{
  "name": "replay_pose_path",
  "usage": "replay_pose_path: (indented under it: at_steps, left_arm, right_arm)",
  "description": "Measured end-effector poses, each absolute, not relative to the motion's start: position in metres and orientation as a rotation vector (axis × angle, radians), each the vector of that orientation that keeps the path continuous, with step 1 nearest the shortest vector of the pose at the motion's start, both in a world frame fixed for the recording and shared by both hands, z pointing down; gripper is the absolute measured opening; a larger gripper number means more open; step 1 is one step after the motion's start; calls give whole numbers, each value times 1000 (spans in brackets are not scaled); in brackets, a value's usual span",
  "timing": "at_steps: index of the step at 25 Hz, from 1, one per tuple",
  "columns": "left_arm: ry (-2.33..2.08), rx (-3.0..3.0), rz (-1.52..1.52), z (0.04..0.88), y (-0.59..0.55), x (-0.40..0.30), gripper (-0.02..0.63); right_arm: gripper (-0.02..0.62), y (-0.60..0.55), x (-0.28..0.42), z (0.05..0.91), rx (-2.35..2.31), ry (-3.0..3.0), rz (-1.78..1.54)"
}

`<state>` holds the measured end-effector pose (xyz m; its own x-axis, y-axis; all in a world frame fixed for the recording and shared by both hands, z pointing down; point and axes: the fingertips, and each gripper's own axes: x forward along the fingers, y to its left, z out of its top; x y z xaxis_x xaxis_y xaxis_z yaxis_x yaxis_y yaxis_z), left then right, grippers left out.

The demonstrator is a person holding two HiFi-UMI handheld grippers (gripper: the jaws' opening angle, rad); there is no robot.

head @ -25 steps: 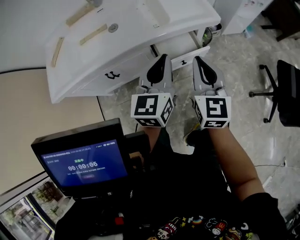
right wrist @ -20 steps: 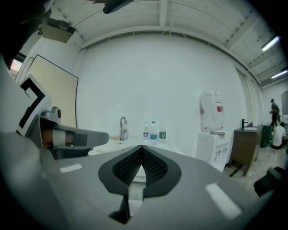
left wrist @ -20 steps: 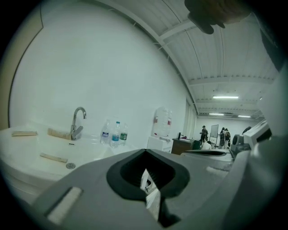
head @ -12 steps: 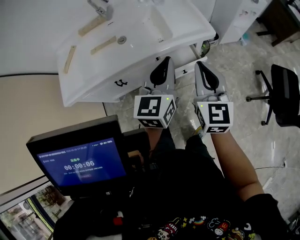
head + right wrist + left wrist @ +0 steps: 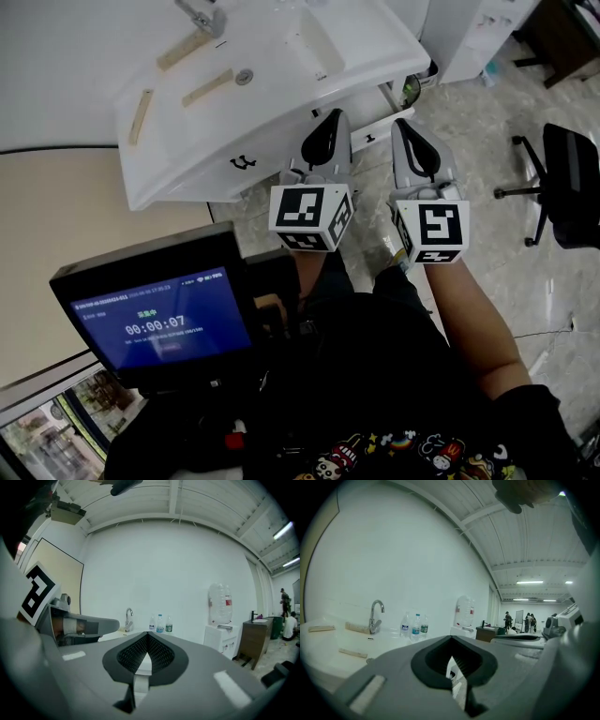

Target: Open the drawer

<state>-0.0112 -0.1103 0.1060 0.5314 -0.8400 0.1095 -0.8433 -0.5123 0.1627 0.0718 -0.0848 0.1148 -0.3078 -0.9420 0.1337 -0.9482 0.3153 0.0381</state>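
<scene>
Head view shows the drawer [image 5: 214,176] shut, its dark handle [image 5: 242,163] near my left gripper [image 5: 330,120], whose jaws, like those of the right gripper [image 5: 403,127], sit pressed together and empty, so I'd spread them before hooking on squarely.

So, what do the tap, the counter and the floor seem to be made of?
Tap: metal, probably chromed, since it is silvery and shiny.
Counter: glossy white, perhaps ceramic or cast stone; it looks smooth, with soft reflections.
Floor: polished stone or marble-look tile, with grey veins and gloss.
</scene>
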Motion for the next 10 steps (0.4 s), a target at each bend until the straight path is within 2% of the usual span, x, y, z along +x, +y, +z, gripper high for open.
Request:
replay_pose_path:
  at_steps: [10]
  left_arm:
    - [-1421,2579,19,106,-107,-11,0]
  right_arm:
    - [21,-82,72,111,1787,-2440,52]
